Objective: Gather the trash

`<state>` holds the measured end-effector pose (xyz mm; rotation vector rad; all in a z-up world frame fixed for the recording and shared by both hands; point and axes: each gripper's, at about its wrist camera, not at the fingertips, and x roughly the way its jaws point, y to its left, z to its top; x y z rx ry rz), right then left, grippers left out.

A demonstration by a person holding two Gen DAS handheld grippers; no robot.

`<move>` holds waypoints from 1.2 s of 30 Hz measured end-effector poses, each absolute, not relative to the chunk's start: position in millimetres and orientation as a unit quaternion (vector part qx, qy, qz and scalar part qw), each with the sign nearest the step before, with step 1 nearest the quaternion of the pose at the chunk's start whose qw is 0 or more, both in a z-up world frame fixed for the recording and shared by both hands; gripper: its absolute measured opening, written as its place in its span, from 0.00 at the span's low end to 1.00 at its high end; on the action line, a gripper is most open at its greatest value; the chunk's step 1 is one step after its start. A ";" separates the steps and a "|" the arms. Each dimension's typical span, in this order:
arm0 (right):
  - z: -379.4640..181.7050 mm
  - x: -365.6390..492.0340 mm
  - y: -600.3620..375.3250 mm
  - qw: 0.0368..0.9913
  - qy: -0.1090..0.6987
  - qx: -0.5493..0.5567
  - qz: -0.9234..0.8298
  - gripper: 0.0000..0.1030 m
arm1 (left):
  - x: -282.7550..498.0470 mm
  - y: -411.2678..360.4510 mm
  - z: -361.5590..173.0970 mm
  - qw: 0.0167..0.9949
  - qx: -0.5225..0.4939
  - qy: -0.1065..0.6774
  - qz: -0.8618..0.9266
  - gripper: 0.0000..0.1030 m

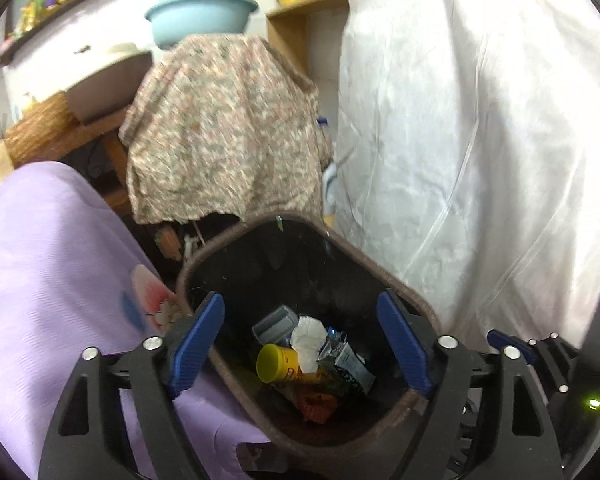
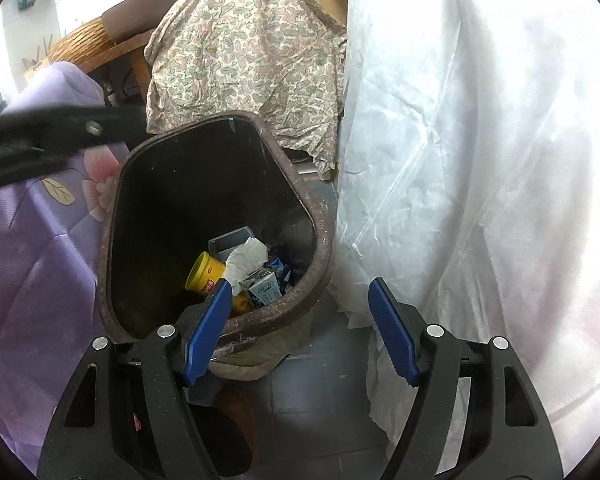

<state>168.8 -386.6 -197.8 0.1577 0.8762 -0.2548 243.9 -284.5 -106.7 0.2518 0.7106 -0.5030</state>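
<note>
I hold both grippers over the brown bin [image 1: 396,288], its rim scuffed and dusty. My left gripper [image 1: 300,344] hangs right above the opening, fingers spread wide and empty; my right gripper [image 2: 300,328] sits to the right of the near rim, fingers also apart, holding nothing. The trash lies at the bottom: a yellow plastic tub [image 2: 205,273], crumpled white tissue [image 2: 246,258], a small carton [image 2: 265,289]. I judge the drop done; next I should back away and look for more.
</note>
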 end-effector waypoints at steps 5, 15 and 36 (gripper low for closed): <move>-183.0 154.5 -386.9 0.899 0.408 0.064 -0.145 0.73 | 213.3 -261.1 -69.2 0.914 0.098 0.307 -0.245 0.83; -118.1 109.2 -353.6 0.930 0.339 0.038 -0.134 0.84 | 145.7 -194.1 -27.7 0.942 0.082 0.248 -0.211 0.94; 6.6 3.7 -219.4 0.987 0.157 0.040 0.003 0.94 | 41.3 -47.4 15.4 0.986 0.016 0.162 -0.024 0.94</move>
